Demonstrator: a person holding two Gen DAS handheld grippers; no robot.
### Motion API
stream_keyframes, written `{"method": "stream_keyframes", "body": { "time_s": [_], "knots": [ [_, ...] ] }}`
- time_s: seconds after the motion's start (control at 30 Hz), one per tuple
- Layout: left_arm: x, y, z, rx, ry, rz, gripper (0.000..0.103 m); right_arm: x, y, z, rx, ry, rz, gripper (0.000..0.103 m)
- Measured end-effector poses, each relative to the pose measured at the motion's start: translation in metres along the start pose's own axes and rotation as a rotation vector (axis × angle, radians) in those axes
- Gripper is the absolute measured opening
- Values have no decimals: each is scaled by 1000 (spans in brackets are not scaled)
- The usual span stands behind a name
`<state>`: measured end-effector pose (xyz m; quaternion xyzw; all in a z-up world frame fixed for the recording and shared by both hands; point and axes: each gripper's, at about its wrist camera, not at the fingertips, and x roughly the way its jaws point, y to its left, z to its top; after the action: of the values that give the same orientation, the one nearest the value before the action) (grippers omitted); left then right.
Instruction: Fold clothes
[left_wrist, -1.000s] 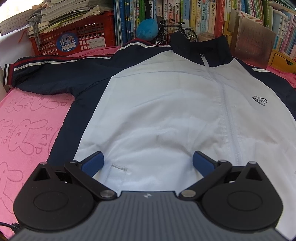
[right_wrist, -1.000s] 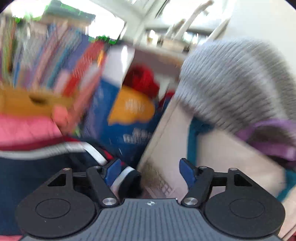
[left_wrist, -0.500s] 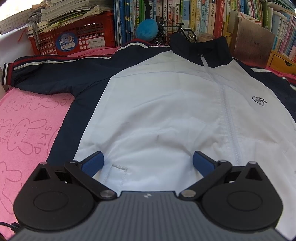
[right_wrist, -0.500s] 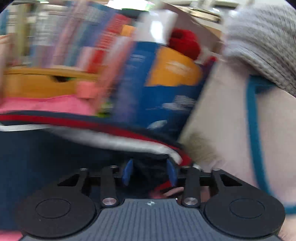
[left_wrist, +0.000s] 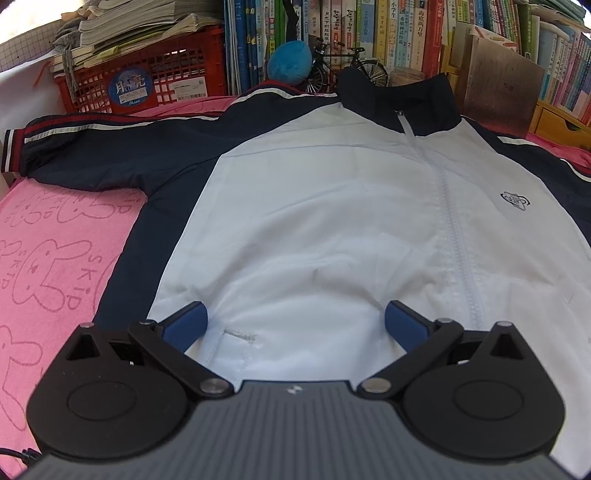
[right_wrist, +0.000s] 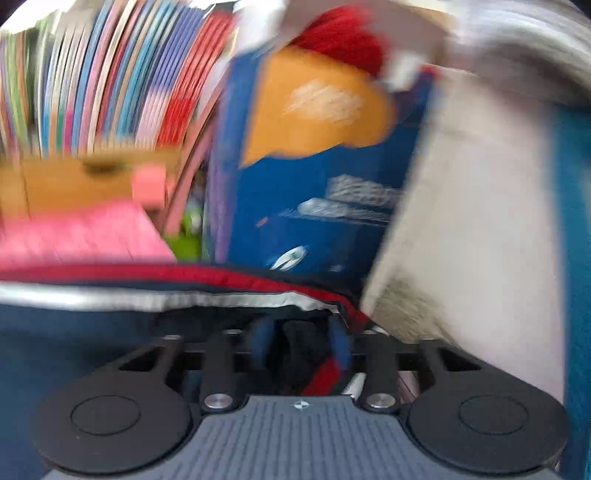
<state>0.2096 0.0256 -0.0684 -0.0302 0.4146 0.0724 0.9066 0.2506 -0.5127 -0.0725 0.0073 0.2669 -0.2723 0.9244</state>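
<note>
A white and navy zip jacket (left_wrist: 332, 206) lies flat, front up, on a pink towel (left_wrist: 48, 266). Its left sleeve (left_wrist: 92, 155) stretches out to the left with a red and white striped cuff. My left gripper (left_wrist: 295, 323) is open and hovers over the white lower front near the pocket seam, holding nothing. In the blurred right wrist view my right gripper (right_wrist: 301, 345) is shut on the navy cuff end of the jacket's right sleeve (right_wrist: 110, 306), which has red and white stripes.
A red crate (left_wrist: 147, 81) with stacked papers, a row of books (left_wrist: 369, 33), a blue plush ball (left_wrist: 290, 62), a model bicycle (left_wrist: 347, 68) and a brown board (left_wrist: 498, 88) stand behind the jacket. A blue box (right_wrist: 317, 199) and a beige bag (right_wrist: 472, 229) stand beside the sleeve.
My right gripper moved onto the sleeve cuff and closed on it, and it is moving with it. My left gripper has stayed open and nearly still.
</note>
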Motion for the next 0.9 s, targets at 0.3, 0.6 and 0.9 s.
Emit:
{"method": "stream_keyframes", "body": {
  "time_s": [0.3, 0.6, 0.9],
  "knots": [
    [0, -1, 0, 8, 0, 6, 103, -42, -16, 1, 21, -68, 264, 76],
    [-21, 8, 7, 23, -1, -4, 103, 48, 21, 24, -36, 176, 122, 77],
    [-52, 78, 24, -40, -54, 83, 103, -64, 61, 41, -199, -44, 259, 101]
  ]
}}
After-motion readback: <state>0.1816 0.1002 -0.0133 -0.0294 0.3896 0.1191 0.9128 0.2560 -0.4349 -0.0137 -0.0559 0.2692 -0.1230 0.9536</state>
